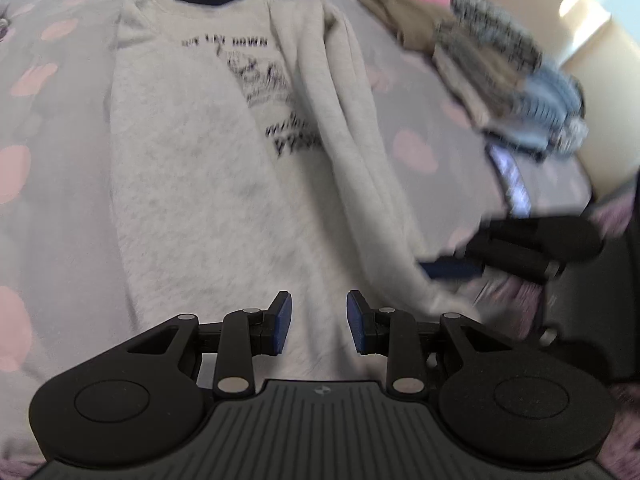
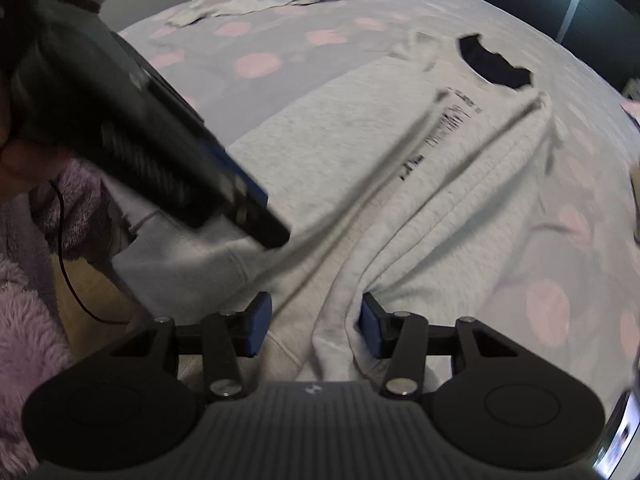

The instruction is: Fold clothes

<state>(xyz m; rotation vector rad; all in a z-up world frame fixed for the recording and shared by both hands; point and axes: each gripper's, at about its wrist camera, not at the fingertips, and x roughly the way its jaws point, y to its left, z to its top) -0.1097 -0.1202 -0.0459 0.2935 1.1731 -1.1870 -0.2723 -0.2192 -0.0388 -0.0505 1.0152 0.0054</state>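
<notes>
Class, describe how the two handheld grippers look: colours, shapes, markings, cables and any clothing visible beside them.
The left gripper and right gripper are black, with blue pads on the fingers, silver pivot pins, round side discs and a ribbed grey base bearing a small logo. A thin black cable hangs beside a fluffy purple sleeve.

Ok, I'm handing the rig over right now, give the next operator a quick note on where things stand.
Left gripper: open, empty, above the sweatshirt's hem.
Right gripper: open, hem fabric bunched between its fingers, not clamped.
Grey sweatshirt: flat on the dotted bedspread, collar far, one sleeve folded lengthwise over the body.
Other clothes piled at the bed's far right.
Done: sleeve folded in.
Left: probably fold hem toward collar, then the remaining clothes.
</notes>
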